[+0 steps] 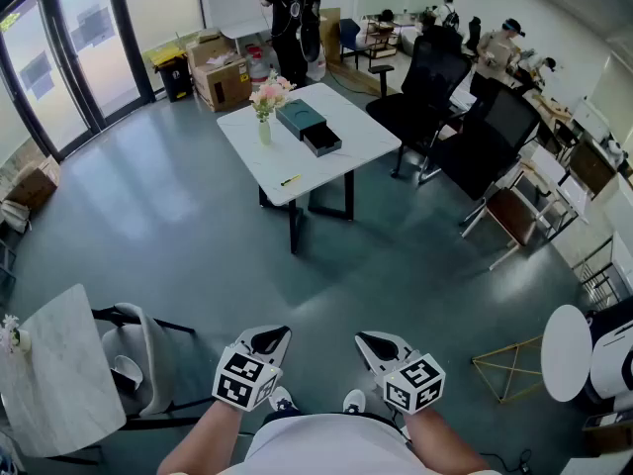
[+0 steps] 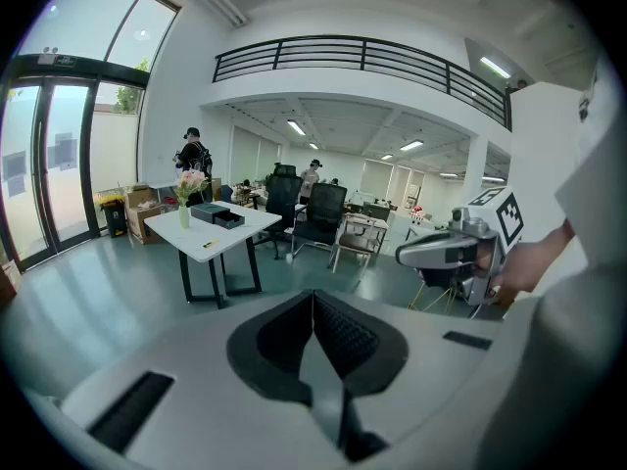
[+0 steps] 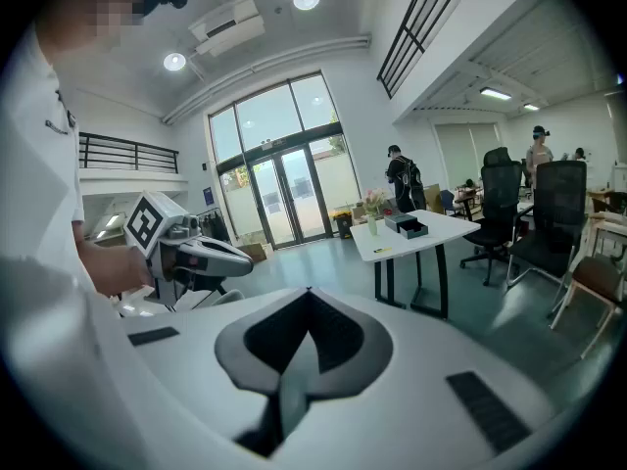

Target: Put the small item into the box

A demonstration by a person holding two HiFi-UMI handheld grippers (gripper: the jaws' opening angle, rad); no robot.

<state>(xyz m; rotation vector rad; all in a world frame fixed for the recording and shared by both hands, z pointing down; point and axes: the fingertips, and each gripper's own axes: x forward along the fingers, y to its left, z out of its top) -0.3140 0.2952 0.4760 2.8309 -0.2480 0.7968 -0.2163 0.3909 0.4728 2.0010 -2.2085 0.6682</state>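
Note:
A white table (image 1: 297, 161) stands far ahead across the floor. On it are a dark box (image 1: 302, 117) with its drawer (image 1: 322, 142) pulled open, a vase of pink flowers (image 1: 265, 117) and a small yellow item (image 1: 290, 180) near the front edge. My left gripper (image 1: 269, 338) and right gripper (image 1: 374, 342) are held close to my body, far from the table, both shut with nothing in them. The left gripper view shows the box (image 2: 217, 215) and yellow item (image 2: 207, 244) in the distance. The right gripper view shows that box (image 3: 406, 226) too.
Black office chairs (image 1: 435, 87) stand right of the table. Cardboard boxes (image 1: 223, 77) and a standing person (image 1: 292, 18) are behind it. A marble side table (image 1: 59, 374) and grey chair (image 1: 138, 354) are at my left. A gold wire frame (image 1: 509, 364) sits at my right.

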